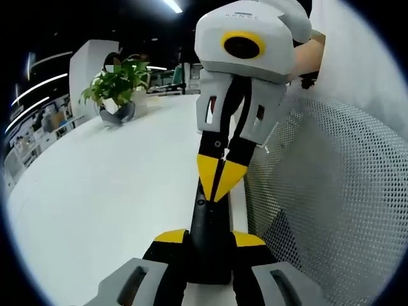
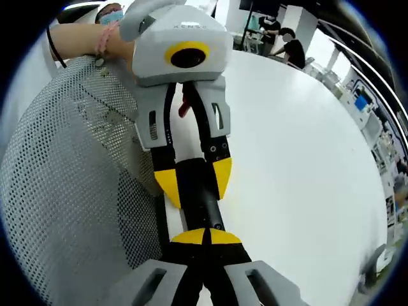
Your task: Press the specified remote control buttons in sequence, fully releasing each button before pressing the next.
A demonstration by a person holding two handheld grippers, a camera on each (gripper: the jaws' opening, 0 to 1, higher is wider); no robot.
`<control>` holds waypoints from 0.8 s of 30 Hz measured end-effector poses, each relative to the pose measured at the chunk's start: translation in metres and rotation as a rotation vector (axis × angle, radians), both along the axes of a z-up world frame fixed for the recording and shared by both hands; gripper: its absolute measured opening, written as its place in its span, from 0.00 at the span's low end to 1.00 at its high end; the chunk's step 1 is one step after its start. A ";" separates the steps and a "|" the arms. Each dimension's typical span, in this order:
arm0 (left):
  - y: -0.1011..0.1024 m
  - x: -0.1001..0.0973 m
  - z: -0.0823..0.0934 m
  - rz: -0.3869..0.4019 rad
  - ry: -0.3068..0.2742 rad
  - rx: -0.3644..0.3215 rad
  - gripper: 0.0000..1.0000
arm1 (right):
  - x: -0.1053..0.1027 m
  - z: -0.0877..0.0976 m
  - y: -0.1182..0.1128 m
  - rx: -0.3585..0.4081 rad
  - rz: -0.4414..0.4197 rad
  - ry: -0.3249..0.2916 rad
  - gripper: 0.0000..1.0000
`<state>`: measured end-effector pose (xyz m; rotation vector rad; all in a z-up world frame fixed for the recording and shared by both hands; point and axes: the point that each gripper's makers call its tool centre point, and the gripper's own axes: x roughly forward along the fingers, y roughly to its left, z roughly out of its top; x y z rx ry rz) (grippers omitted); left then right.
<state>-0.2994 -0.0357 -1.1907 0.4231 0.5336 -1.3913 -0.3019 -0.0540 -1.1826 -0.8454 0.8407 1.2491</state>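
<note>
A slim black remote control point(image 1: 209, 220) is held lengthwise over the edge of the white table point(image 1: 108, 191). My left gripper point(image 1: 210, 239) is shut on it, one yellow tip on each side. My right gripper point(image 1: 220, 180) comes in from above, shut, its joined yellow tips resting on the remote's top face. In the right gripper view, my right gripper point(image 2: 206, 237) has its tips together against the near end of the remote point(image 2: 199, 197). The left gripper point(image 2: 196, 178) clamps the remote's sides just beyond. The buttons are hidden.
A potted green plant point(image 1: 118, 86) stands at the table's far left. A white mesh chair back point(image 1: 331, 191) is close beside the grippers, also seen as a mesh chair back point(image 2: 64, 191). A person's hand point(image 2: 83, 38) holds the left gripper. Several people point(image 2: 293, 48) sit at the table's far end.
</note>
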 end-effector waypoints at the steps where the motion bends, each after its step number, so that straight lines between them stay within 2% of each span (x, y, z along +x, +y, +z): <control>1: 0.000 0.000 0.000 -0.001 0.000 0.000 0.25 | 0.000 -0.001 0.000 -0.010 0.010 -0.004 0.00; 7: 0.000 0.000 0.000 -0.005 0.000 0.002 0.25 | 0.001 -0.001 0.001 -0.047 0.043 -0.043 0.00; 12: 0.000 0.000 0.000 -0.007 -0.001 0.004 0.25 | 0.003 0.000 0.000 -0.003 -0.033 0.033 0.00; 16: 0.000 0.000 0.000 -0.008 -0.001 0.003 0.25 | 0.003 0.002 0.000 0.007 -0.044 0.074 0.00; 24: -0.001 0.000 0.000 -0.008 -0.001 0.004 0.25 | 0.016 0.003 0.000 0.018 -0.077 0.080 0.00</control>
